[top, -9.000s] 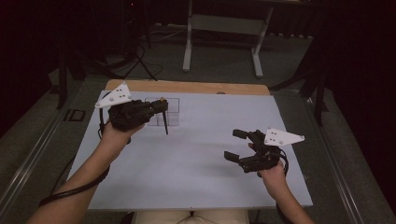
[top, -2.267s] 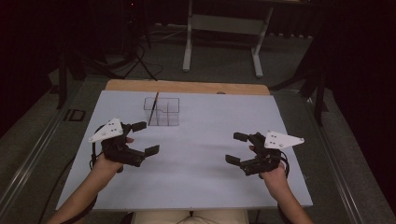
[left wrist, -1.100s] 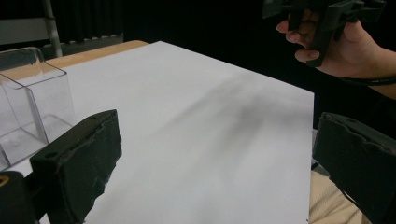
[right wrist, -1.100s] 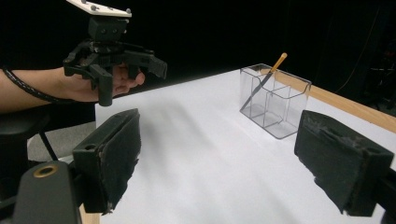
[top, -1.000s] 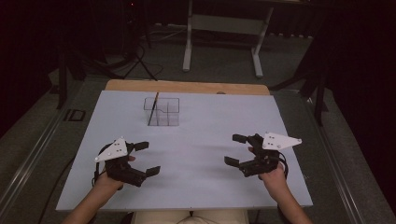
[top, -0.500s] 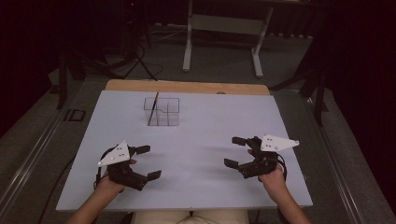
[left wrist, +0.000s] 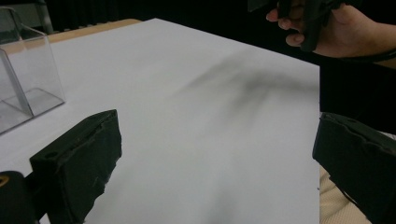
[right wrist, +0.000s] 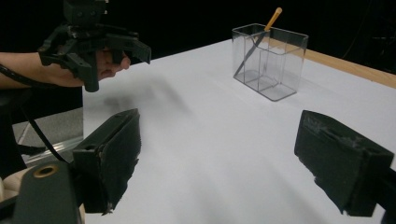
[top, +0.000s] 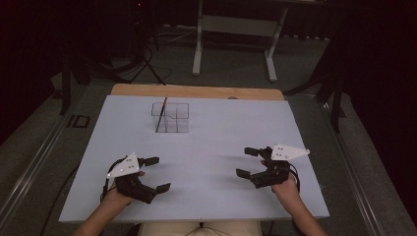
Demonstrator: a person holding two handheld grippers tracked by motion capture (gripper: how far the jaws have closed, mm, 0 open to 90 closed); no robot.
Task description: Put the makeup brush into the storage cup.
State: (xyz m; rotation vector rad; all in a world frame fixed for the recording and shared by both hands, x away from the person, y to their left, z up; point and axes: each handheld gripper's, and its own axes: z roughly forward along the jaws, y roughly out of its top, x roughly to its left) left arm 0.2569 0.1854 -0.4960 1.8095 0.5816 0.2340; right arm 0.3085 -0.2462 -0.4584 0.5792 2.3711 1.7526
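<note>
The left gripper (top: 153, 173) is hovering over the near edge of the white table (top: 211, 147), well apart from the clear compartment box (top: 172, 118), its jaws spread wide and grasping nothing. The right gripper (top: 246, 162) is hovering likewise, jaws released. A pencil (top: 161, 114) is leaning tilted inside the box's left compartment.

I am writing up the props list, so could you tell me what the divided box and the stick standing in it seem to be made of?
The divided box looks like clear rigid plastic, possibly acrylic: the table shows through its walls and the edges catch glossy highlights. The stick leaning inside it looks like a wooden pencil or brush: a tan, matt upper end and a darker lower part; which it is stays unclear.
</note>
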